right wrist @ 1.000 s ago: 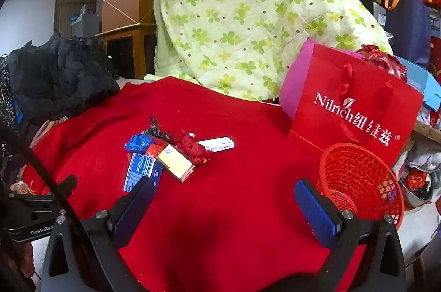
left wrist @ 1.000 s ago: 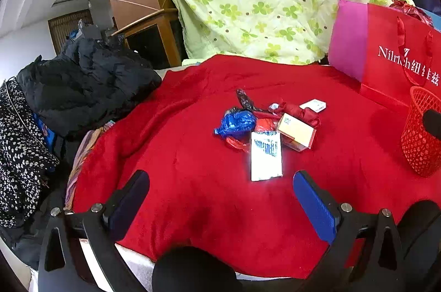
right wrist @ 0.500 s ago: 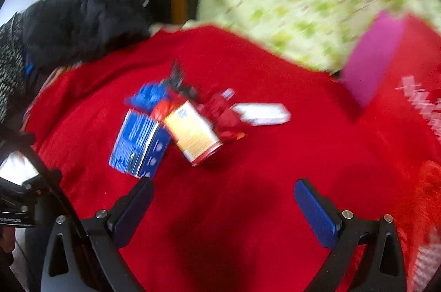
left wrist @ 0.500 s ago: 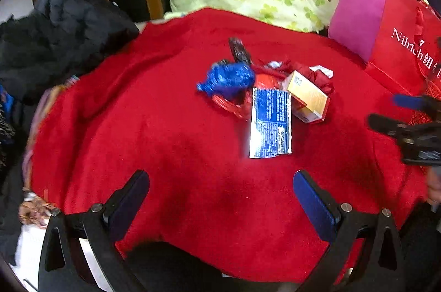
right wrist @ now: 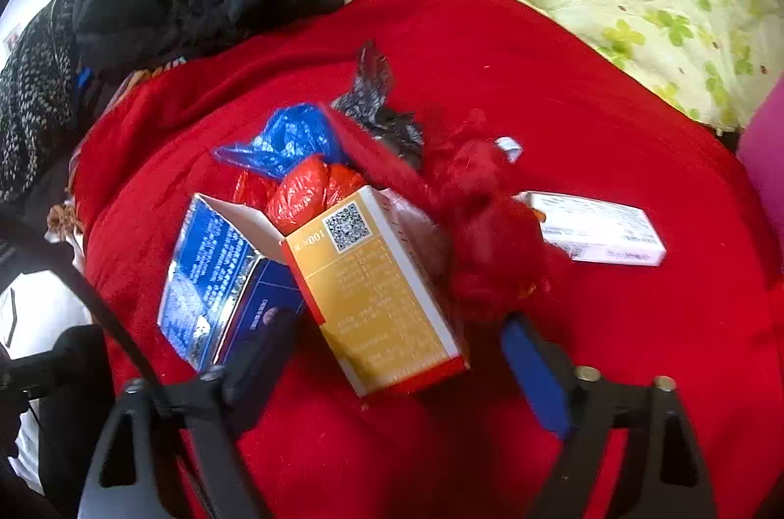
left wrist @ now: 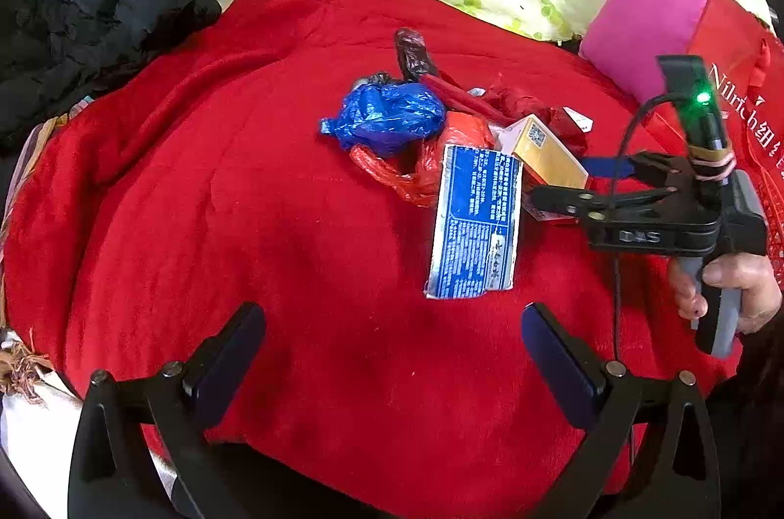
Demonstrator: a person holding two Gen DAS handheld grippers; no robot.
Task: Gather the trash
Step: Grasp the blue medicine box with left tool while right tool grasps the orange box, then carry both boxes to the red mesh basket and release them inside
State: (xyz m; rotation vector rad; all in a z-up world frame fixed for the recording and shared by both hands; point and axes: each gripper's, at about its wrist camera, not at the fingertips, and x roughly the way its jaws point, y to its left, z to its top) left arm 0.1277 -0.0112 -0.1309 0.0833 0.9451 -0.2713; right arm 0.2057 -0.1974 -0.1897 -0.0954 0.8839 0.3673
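- Left wrist view: the left gripper (left wrist: pixel 392 352) hangs wide and empty short of the blue box (left wrist: pixel 475 225) in the trash pile on the red blanket (left wrist: pixel 220 225).
- Right wrist view: the right gripper (right wrist: pixel 397 352), jaws just narrowed, straddles the yellow box (right wrist: pixel 377 293) without pressing; a skewed closure could nudge it away.

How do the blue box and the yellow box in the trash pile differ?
The blue box is glossy blue with white print, while the yellow box is matte yellow with a QR code and a red edge. The blue box has an open end flap; no open flap shows on the yellow box. The yellow box lies between the right gripper fingers; the blue box sits just outside them. Both are cardboard cartons lying side by side on the red blanket.
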